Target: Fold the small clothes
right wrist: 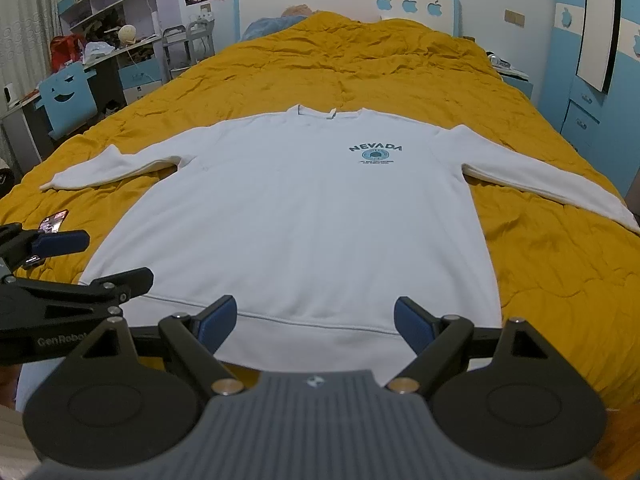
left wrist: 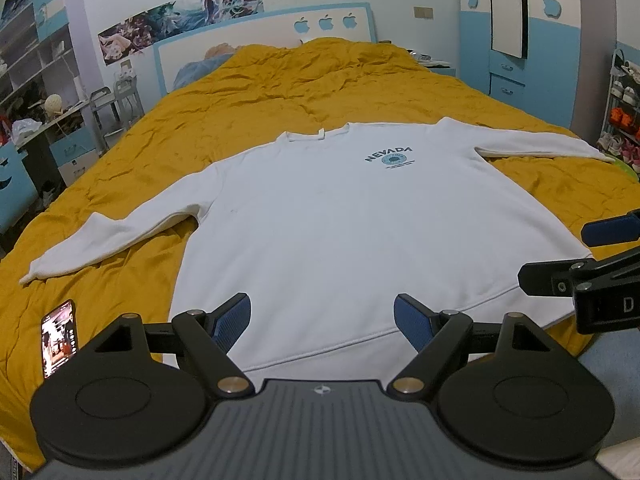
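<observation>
A white long-sleeved sweatshirt (left wrist: 340, 220) (right wrist: 304, 216) with a blue NEVADA print lies flat, front up, on the yellow quilt, both sleeves spread out to the sides. Its hem is nearest me. My left gripper (left wrist: 322, 322) hovers open over the hem, nothing between its blue pads. My right gripper (right wrist: 316, 324) is open too, just above the hem's middle. Each gripper shows in the other's view: the right one (left wrist: 568, 252) at the shirt's right hem corner, the left one (right wrist: 108, 260) near the left hem corner.
The bed's yellow quilt (left wrist: 280, 92) (right wrist: 360, 64) stretches far behind the shirt. A phone (left wrist: 59, 338) (right wrist: 54, 220) with a lit screen lies on the quilt left of the hem. A desk and shelves stand to the left, blue wardrobes to the right.
</observation>
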Tool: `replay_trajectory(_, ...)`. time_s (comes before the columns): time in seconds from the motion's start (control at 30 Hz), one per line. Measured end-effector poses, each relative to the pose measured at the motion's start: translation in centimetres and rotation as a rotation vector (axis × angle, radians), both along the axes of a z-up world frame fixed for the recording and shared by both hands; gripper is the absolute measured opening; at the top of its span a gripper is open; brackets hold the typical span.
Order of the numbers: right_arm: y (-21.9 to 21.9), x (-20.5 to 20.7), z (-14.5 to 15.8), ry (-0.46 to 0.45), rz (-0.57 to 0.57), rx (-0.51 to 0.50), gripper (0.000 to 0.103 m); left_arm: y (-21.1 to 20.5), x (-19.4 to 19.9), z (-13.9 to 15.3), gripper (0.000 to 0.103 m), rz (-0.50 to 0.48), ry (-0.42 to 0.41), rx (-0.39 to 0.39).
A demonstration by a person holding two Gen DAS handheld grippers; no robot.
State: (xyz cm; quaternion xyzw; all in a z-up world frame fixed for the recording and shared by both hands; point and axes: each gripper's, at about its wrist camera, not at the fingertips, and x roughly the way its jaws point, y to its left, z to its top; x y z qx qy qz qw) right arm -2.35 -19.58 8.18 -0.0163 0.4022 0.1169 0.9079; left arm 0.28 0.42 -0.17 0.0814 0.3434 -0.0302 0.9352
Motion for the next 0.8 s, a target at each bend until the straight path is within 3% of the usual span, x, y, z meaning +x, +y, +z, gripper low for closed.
replay_trajectory(0.8,0.17,0.17,-0.14,0.011,0.004,0.003,0.082,0.13,-0.05,-0.15,0.095,-0.002,0.004,-0.002)
